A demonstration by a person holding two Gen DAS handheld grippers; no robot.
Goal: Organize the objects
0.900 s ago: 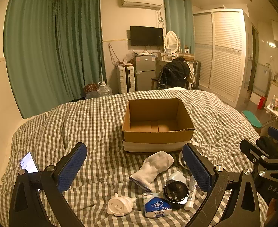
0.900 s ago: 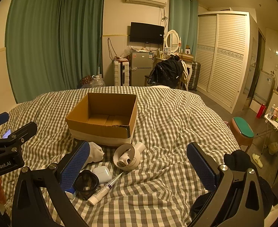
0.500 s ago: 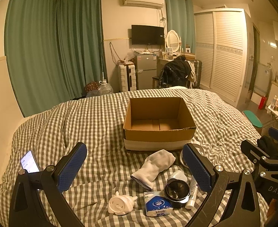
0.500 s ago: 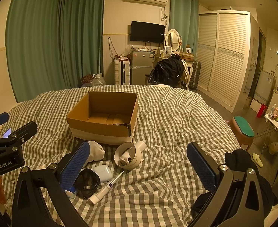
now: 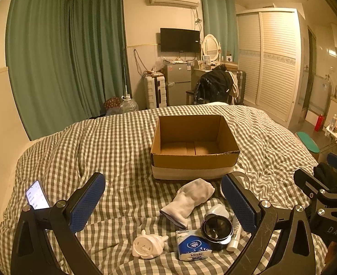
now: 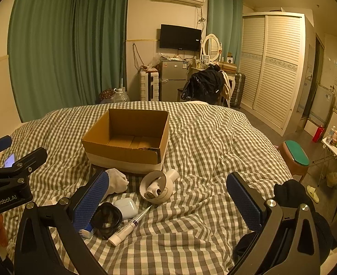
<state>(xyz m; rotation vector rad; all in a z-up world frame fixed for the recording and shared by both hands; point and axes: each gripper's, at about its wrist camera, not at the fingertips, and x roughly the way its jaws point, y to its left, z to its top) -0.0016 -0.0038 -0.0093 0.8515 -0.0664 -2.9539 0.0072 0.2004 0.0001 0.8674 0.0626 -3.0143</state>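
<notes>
Box: cardboard box (image 5: pixel 194 147) seen empty, nothing packed yet
Left: sock (image 5: pixel 189 198), tissue pack (image 5: pixel 192 245), tube (image 6: pixel 128 226) strewn before box
Grippers: left gripper (image 5: pixel 163 208), right gripper (image 6: pixel 168 206) held open, empty

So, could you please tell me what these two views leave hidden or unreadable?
- Tissue pack: right wrist view, mostly behind the right tongs' left finger.
- White cup: left wrist view, largely behind the left tongs' right finger.
- Phone screen: text too small to read.
- Cardboard box near floor: hidden by its front wall.
</notes>
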